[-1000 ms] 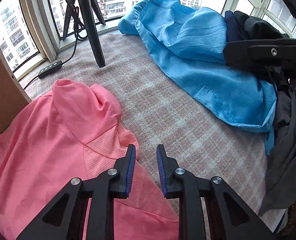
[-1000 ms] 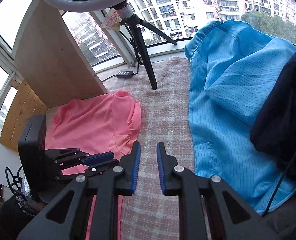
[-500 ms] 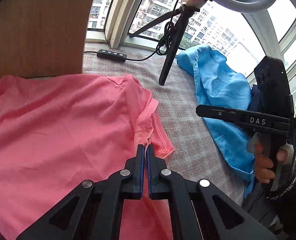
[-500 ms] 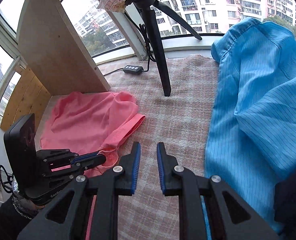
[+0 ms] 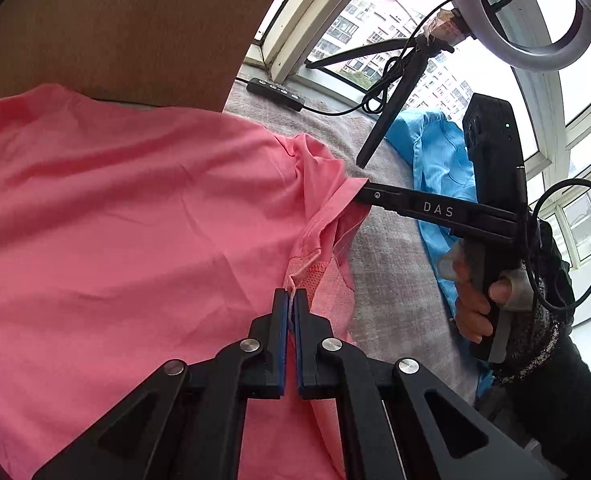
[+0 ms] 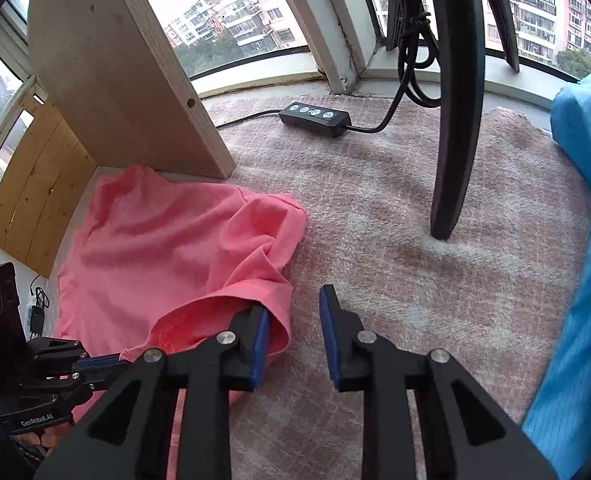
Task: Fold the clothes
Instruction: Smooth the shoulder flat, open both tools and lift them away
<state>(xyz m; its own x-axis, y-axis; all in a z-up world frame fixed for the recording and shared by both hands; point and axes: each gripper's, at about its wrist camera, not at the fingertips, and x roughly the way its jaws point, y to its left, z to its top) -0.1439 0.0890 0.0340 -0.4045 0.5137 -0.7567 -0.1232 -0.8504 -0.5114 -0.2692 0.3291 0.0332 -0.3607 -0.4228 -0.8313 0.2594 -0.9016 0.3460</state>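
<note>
The pink shirt (image 5: 115,220) runs off the left and bottom edges of the left wrist view, so its full spread cannot be seen. One sleeve hem drapes over a finger (image 6: 255,336) of the right hand-held gripper (image 6: 293,320), hiding the pad. Beside the shirt, the blue garment (image 6: 575,280) is cut off at the right edge

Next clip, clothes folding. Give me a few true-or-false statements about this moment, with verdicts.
1. The left tongs are shut on the pink shirt. True.
2. The blue garment lies under the pink shirt. False: the two lie apart on the checked cloth.
3. One finger of the right tongs sits inside the pink shirt's sleeve opening. True.
4. The tripod leg stands on the pink shirt. False: it stands on the checked cloth.
</note>
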